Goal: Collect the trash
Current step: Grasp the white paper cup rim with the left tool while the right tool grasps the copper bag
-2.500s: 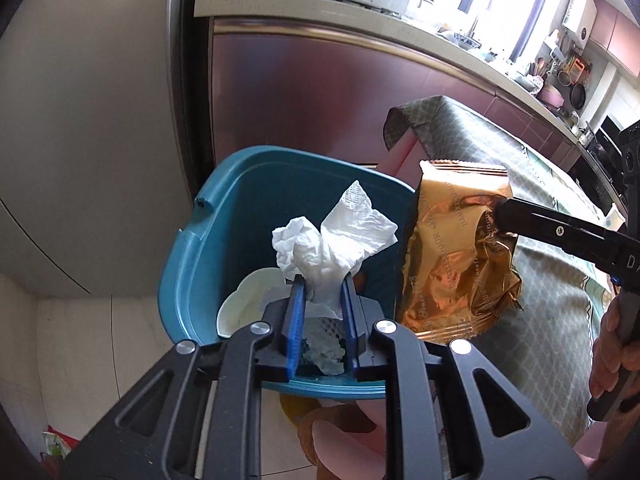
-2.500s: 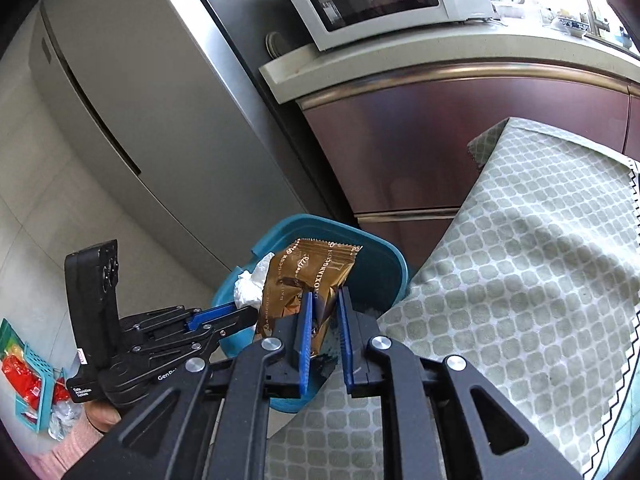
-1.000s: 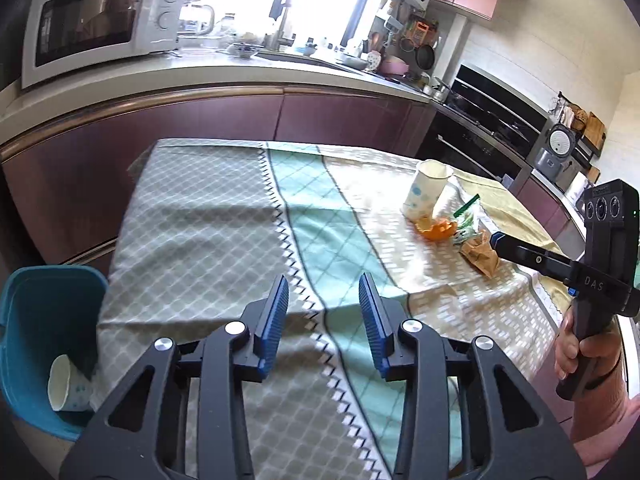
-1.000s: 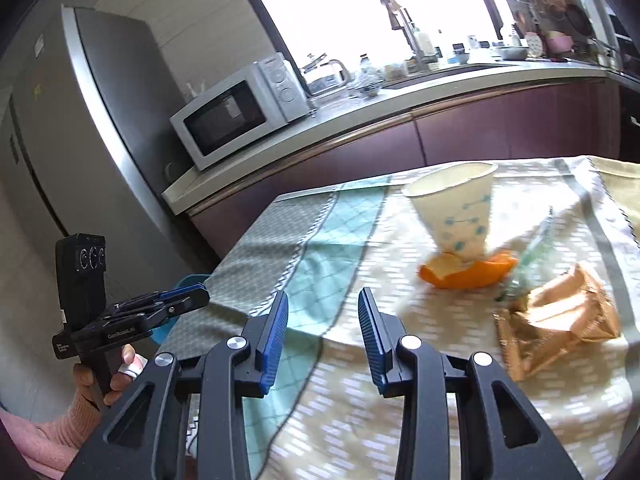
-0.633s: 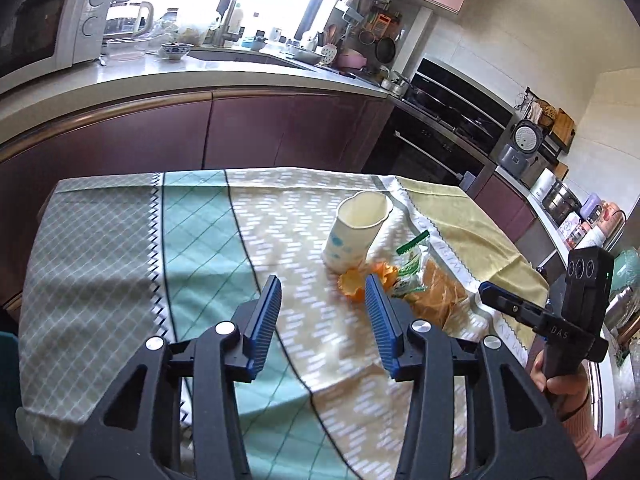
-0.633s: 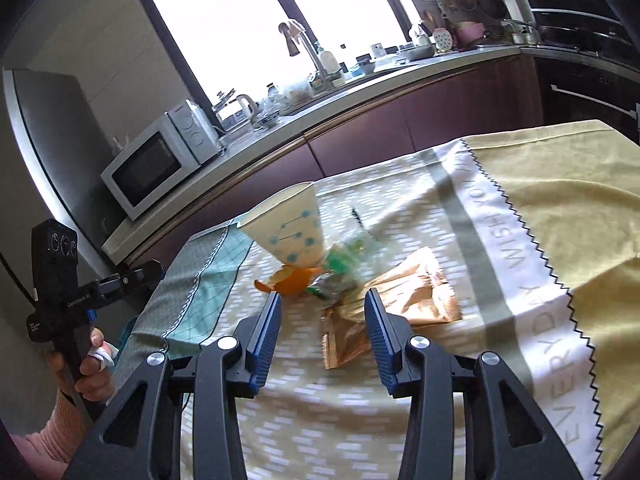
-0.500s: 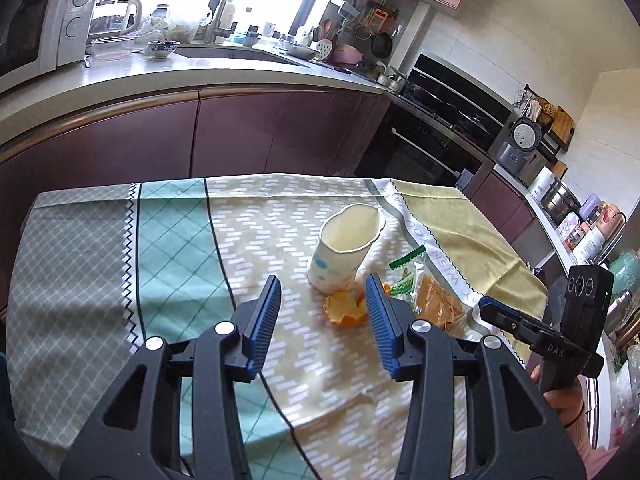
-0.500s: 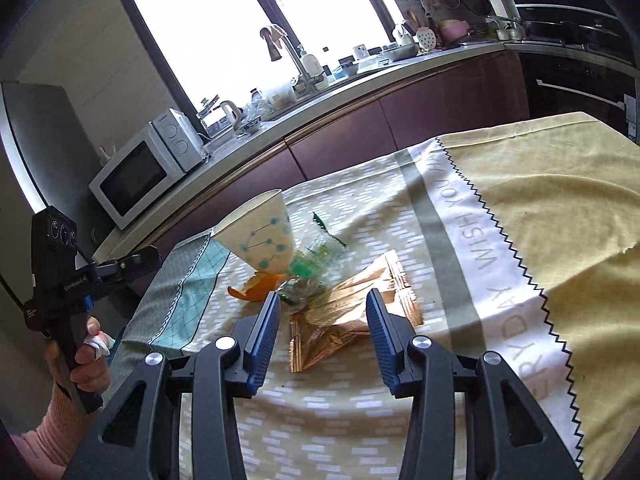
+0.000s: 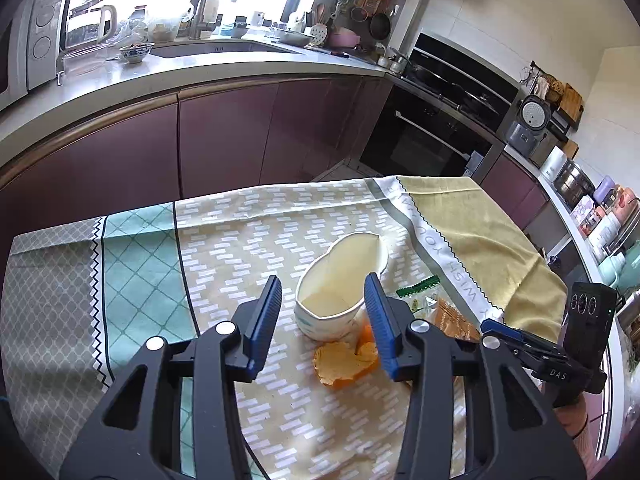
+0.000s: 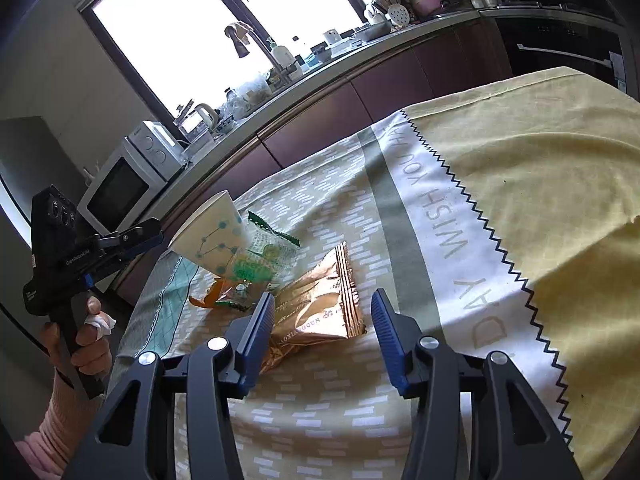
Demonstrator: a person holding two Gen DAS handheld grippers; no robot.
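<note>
- The step in hand looks like the approach to another pick-up: both grippers hang above the litter on the tablecloth (image 9: 224,248), and neither has anything in its grasp yet.
- The left gripper (image 9: 322,312) has its jaws parted about halfway and empty; seen through them is the paper cup (image 9: 340,284), squashed at the rim, with a piece of orange peel (image 9: 344,358) touching its foot.
- The right gripper (image 10: 322,332) is opening its jaws, with nothing between the pads; the gold wrapper (image 10: 320,308) lies flat on the cloth just beyond and below them.
- A green-and-clear packet (image 10: 260,256) leans against the cup, between cup and gold wrapper (it overlaps both, so a careless grab could drag it along).
- Next, I judge, the right gripper must come down and pinch an edge of the gold wrapper, since it lies flat and offers little to grip; the left must straddle the cup wall or rim.
- What could get in the way: the pieces touch each other, and the loose cloth could bunch up under the pads.
- No bin shows in either view, so the haul will need carrying off to one.
- Around: kitchen counter (image 9: 200,68), microwave (image 10: 128,180), oven (image 9: 440,120), all well clear of the table.
</note>
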